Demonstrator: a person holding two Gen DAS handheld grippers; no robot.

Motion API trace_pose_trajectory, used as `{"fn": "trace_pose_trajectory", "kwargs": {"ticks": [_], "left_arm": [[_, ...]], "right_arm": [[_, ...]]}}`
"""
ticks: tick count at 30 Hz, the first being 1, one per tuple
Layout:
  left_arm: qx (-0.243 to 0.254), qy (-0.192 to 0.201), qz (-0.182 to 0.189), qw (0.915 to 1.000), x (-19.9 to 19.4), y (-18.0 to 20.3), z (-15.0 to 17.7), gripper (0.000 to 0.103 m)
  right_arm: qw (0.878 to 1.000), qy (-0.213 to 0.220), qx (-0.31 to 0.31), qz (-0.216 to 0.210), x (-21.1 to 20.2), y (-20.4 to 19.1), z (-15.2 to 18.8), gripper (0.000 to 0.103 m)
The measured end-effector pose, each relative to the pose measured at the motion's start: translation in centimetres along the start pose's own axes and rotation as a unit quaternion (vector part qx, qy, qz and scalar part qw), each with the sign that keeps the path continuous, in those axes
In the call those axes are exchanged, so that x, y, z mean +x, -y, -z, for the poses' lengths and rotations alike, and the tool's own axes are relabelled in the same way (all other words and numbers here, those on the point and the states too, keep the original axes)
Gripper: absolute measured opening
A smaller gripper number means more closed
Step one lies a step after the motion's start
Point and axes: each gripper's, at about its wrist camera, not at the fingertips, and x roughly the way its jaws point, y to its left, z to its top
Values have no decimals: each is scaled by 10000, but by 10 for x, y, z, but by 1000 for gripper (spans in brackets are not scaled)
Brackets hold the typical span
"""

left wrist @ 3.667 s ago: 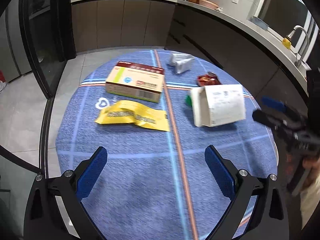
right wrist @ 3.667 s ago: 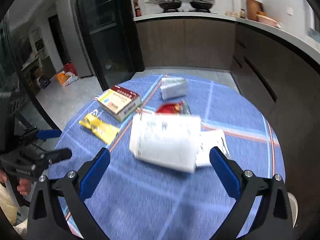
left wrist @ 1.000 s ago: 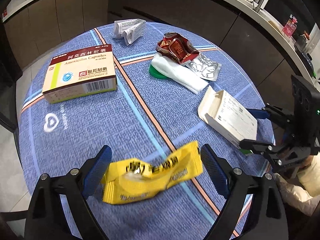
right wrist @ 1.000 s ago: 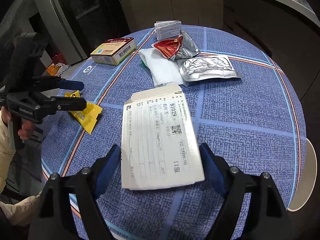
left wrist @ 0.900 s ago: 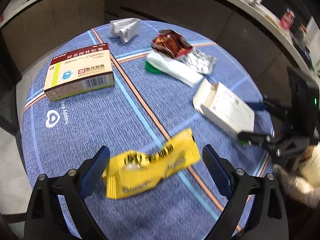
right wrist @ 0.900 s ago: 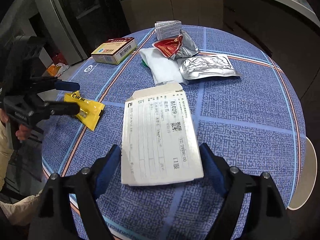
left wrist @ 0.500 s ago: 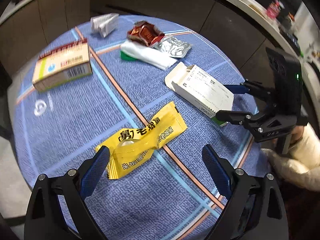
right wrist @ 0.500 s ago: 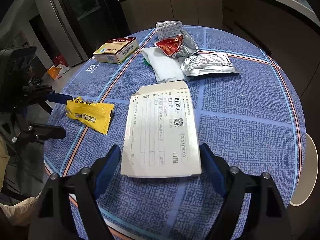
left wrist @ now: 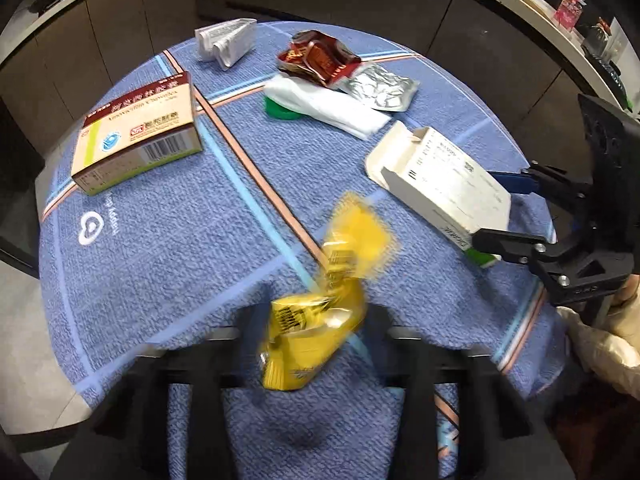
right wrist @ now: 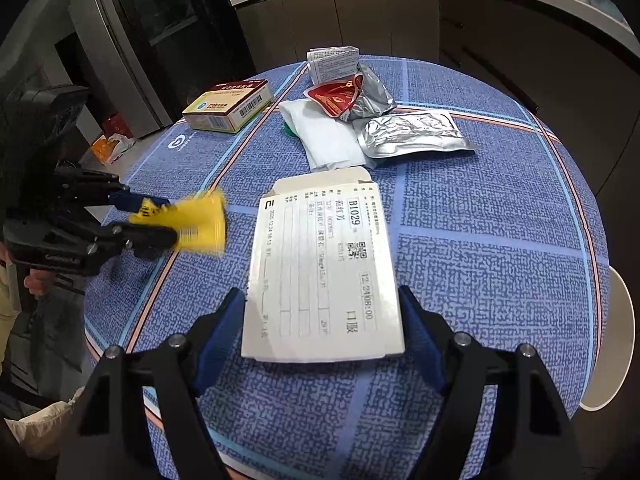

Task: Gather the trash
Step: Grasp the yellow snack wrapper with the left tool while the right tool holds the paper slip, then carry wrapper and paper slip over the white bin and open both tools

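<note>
The left gripper [left wrist: 316, 332] has just been closing and now pinches a yellow snack wrapper [left wrist: 324, 300] between its jaws, at the near edge of the round table; the wrapper is crumpled and blurred, its free end standing up out of the grip. In the right wrist view the same wrapper [right wrist: 192, 220] sticks out from that gripper [right wrist: 160, 220] at the table's left edge, above the blue cloth [left wrist: 168, 240].

The right gripper [right wrist: 320, 328] has its blue pads against both long edges of a flat white medicine carton [right wrist: 324, 268], jaws wide and lately drawn in a little. The carton has a printed label face up and an open flap at its far end. In the left wrist view this carton [left wrist: 440, 184] lies at the right of the table, with the right gripper [left wrist: 504, 216] at its near end and a gloved hand [left wrist: 608, 344] behind it.

Farther off lie a cream and maroon capsule box [left wrist: 140, 132] at the left, folded paper leaflets [left wrist: 228, 42] at the far edge, a torn red foil packet [left wrist: 320, 60], a silver foil pouch [left wrist: 380, 88] just right of it, and a white plastic bag [left wrist: 328, 108] over a green lid [left wrist: 280, 111].
</note>
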Motion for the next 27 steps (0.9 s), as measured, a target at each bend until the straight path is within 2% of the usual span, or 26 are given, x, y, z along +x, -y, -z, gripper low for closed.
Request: {"fn": "trace_pose_trajectory", "kwargs": {"ticks": [3, 7, 14, 17, 27], "left_arm": [[-40, 125, -155, 9998, -6, 9, 0, 19], [-245, 338, -177, 9990, -18, 19, -4, 18], [-573, 981, 47, 9935, -53, 44, -26, 18], [-499, 1077, 74, 9929, -56, 62, -40, 18], [70, 1244, 579, 9905, -51, 145, -96, 18]], "right_arm": [[10000, 48, -51, 19, -3, -4, 1, 76], [9997, 260, -43, -13, -18, -6, -1, 76], [9966, 807, 162, 56, -65, 10, -2, 76], [9939, 1047, 306, 174, -89, 24, 1, 76], [9773, 1620, 1073, 843, -153, 96, 33, 76]]}}
